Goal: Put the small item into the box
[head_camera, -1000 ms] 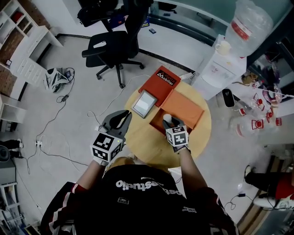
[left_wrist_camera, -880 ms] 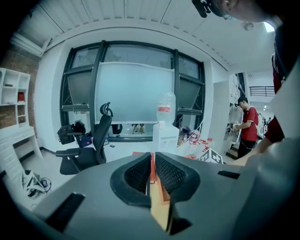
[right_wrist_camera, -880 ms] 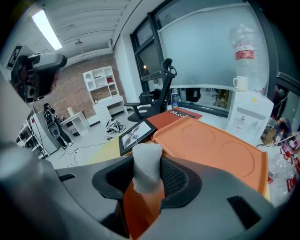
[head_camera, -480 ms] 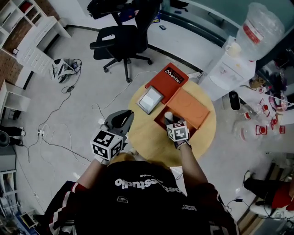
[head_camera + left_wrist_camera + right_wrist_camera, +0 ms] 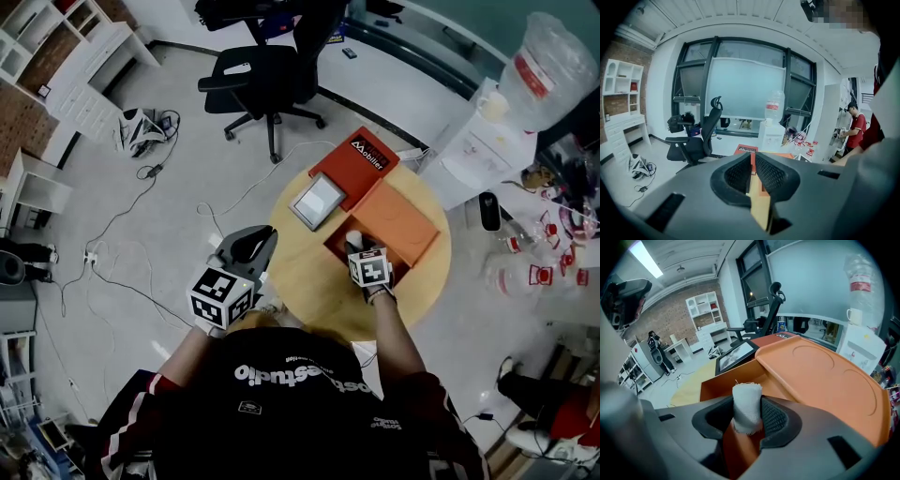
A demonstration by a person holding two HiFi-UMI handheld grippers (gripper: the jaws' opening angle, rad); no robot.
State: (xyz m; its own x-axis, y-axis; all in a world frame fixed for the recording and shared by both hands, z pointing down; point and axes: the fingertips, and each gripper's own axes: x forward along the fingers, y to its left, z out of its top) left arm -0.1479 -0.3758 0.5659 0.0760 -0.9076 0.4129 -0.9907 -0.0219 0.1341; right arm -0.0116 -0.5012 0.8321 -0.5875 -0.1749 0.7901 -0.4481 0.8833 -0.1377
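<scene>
A small white gauze roll stands upright between the pads of my right gripper, which is shut on it. In the head view the roll and my right gripper hang over the open compartment at the near-left end of the orange box. The compartment wall shows just beyond the roll, and an orange inner tray fills the rest of the box. My left gripper hovers off the table's left edge, its jaws together with nothing between them.
The box sits on a small round wooden table. Its red lid lies at the far edge, with a grey flat slab beside it. A black office chair and floor cables stand beyond; a water dispenser is at the right.
The head view has shifted a little. My right gripper still holds the roll over the box's open compartment. The left gripper keeps its place by the table edge.
</scene>
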